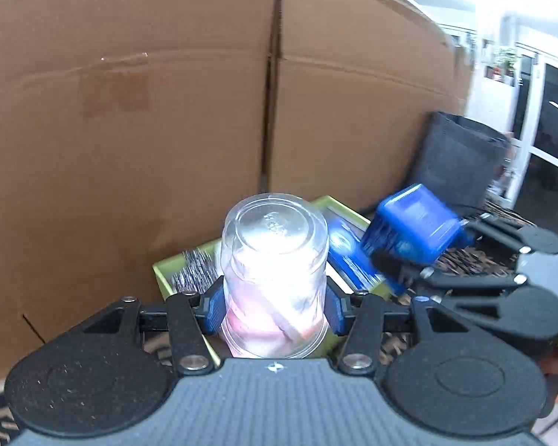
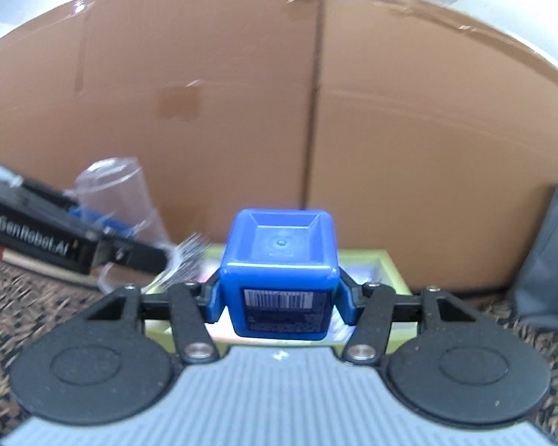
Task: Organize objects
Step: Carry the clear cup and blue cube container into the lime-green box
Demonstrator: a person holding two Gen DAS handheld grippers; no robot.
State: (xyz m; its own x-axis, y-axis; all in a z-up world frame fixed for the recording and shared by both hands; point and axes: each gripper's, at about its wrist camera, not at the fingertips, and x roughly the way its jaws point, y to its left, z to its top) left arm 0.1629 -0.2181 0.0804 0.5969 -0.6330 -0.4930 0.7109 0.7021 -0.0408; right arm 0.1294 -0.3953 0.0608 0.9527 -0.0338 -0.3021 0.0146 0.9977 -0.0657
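Observation:
My left gripper (image 1: 273, 310) is shut on a clear plastic cup (image 1: 273, 267), held upside down with its base pointing away and something pink and white inside. The same cup (image 2: 119, 193) shows at the left of the right wrist view, lifted above the floor. My right gripper (image 2: 279, 297) is shut on a blue square container (image 2: 279, 271), barcode label facing the camera; it also appears at the right of the left wrist view as the blue container (image 1: 414, 223). Both hang over a green tray (image 2: 390, 267) on the floor.
The green tray (image 1: 163, 271) holds silver cutlery (image 1: 195, 271) and a blue box (image 1: 349, 252). A big cardboard box (image 1: 167, 93) stands right behind it. A dark fabric bag (image 1: 457, 160) leans at the right. Patterned carpet (image 2: 37, 304) covers the floor.

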